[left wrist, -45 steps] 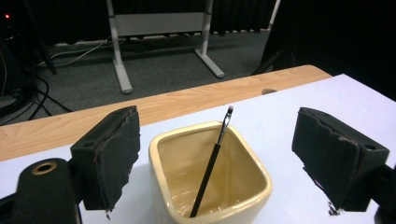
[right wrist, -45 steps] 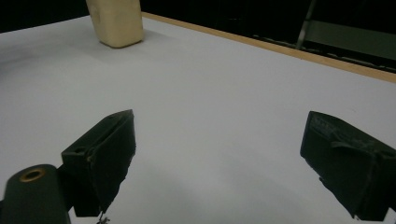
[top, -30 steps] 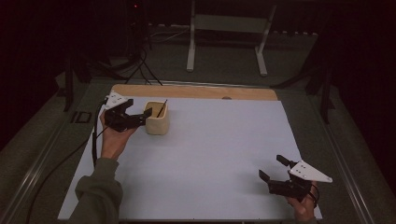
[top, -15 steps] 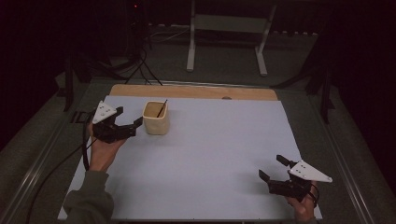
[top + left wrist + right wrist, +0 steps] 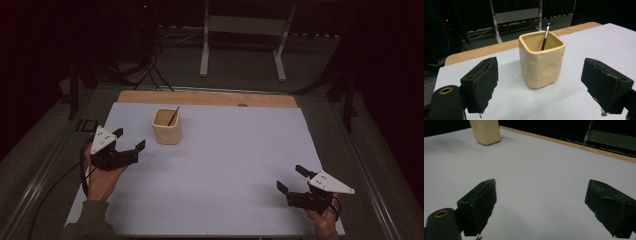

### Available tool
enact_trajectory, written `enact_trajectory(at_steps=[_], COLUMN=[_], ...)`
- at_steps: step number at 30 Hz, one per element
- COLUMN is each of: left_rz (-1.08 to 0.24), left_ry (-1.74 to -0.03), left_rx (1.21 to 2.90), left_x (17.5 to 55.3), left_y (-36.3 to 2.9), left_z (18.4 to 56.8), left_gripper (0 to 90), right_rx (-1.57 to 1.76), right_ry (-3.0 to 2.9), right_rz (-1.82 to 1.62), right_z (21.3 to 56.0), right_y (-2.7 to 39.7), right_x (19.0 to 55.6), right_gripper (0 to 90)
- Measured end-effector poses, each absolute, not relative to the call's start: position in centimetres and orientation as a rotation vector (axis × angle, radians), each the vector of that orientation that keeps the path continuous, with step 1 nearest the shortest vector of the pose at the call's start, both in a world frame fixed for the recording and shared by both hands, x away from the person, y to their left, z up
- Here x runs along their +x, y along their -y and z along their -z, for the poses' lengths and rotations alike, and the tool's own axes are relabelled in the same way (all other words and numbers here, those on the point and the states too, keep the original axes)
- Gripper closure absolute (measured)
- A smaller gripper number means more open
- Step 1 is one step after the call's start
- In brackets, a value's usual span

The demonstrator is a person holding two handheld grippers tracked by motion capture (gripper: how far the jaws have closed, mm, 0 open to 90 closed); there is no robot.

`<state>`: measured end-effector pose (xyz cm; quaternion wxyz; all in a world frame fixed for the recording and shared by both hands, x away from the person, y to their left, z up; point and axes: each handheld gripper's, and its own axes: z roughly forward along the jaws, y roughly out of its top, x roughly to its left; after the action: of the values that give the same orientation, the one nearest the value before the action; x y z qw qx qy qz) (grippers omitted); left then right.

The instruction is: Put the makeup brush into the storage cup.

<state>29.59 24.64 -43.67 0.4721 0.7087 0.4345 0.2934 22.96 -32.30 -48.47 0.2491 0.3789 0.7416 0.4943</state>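
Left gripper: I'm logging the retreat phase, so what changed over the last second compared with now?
The left gripper has drawn back from the cream cup, toward the person and the table's left edge; its jaws are open and empty, clear of the cup. The cup with the thin brush in it stayed put, and the right gripper stayed open at the near right.

Cup [image 5: 485, 131] cut off by top edge of right gripper view; rim out of frame. Brush [image 5: 545, 36] lower part hidden inside cup, left gripper view. Brush detail too small in high view.
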Motion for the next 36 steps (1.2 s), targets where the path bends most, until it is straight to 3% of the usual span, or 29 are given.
enact_trajectory(at_steps=[36], left_rz=[-0.733], left_ry=[-1.038], left_rx=[1.708], left_x=[23.2], left_y=[-26.7], left_z=[46.7], left_gripper=[12.1], right_rx=[0.995], right_ry=[-2.025], right_rz=[-1.407], right_z=[48.5], right_y=[32.6], right_x=[23.9], right_gripper=[10.2])
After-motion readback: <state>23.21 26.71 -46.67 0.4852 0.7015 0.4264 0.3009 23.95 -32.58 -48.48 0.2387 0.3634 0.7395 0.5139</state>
